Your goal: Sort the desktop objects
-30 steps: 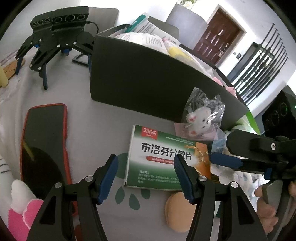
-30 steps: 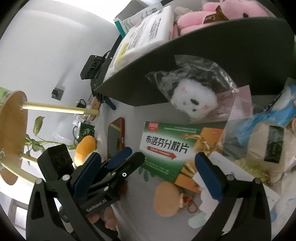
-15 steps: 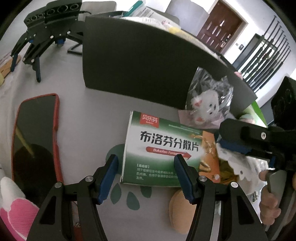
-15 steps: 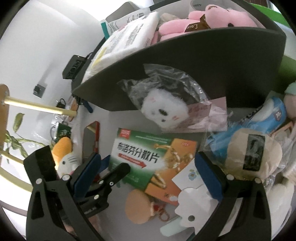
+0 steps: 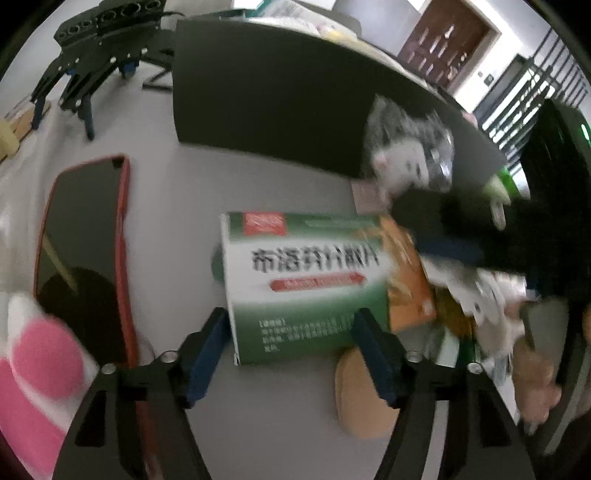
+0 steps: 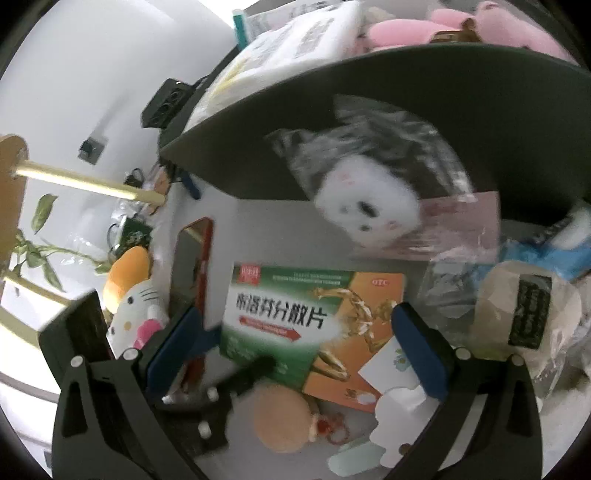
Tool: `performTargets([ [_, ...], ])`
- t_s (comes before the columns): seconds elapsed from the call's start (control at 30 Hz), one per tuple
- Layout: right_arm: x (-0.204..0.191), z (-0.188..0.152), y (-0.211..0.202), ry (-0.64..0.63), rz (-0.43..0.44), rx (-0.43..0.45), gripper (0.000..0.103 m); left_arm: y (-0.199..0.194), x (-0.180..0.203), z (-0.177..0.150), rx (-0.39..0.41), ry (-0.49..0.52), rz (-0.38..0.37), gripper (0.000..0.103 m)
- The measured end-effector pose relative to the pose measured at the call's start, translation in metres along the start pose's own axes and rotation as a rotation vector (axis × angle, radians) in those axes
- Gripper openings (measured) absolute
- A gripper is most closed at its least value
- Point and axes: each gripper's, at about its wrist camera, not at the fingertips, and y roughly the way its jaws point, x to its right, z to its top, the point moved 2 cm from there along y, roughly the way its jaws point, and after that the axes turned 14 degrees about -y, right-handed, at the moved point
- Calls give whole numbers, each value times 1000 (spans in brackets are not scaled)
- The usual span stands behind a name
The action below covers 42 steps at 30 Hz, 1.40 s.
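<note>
1. Straddling the near end of the green medicine box (image 5: pixel 306 288), which lies flat on the table (image 5: pixel 177 192) before the dark bin (image 5: pixel 280 99), the left gripper (image 5: pixel 291 343) is opening, pads not pressing.
2. Only the right wrist view shows the bin's pink plush (image 6: pixel 491 26); right gripper (image 6: pixel 295 350) gapes empty.
3. Compared with a second ago, the box sits closer between the left jaws.

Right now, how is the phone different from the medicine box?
The phone is dark and glossy with a red rim; the medicine box is green, white and orange with printed words. The phone looks thin and long; the medicine box looks thicker and wider. Both lie flat on the table, side by side, apart.
</note>
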Motion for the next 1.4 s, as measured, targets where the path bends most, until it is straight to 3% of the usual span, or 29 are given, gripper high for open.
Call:
performTargets([
  [0.17, -30, -7, 18, -106, 71, -56, 103, -12, 7, -42, -29, 42, -64, 72],
  [0.27, -37, -10, 17, -93, 80, -70, 102, -23, 1, -50, -23, 24, -94, 72],
  [0.37, -41, -10, -2, -54, 70, -16, 102, -39, -12, -40, 32, -11, -85, 72],
  [0.47, -43, -13, -21, -4, 84, 22, 102, -52, -21, -19, 91, -27, -122, 72],
  [0.7, -38, -36, -20, 111, 177, -21, 102, -38, -11, 29, 101, 96, -79, 72],
  [0.87, -23, -51, -5, 208, 189, -40, 102, -9, 13, 29, 67, 185, -57, 72],
  [1.1, -25, -60, -15, 213, 181, -20, 102, 15, 30, 26, 61, 283, 2, 72],
  [1.23, -24, -64, -18, 202, 163, -12, 102, 19, 31, 20, 35, 285, -30, 72],
  [1.4, -22, -66, -16, 192, 149, -5, 101, 16, 25, 17, 46, 279, -16, 75],
])
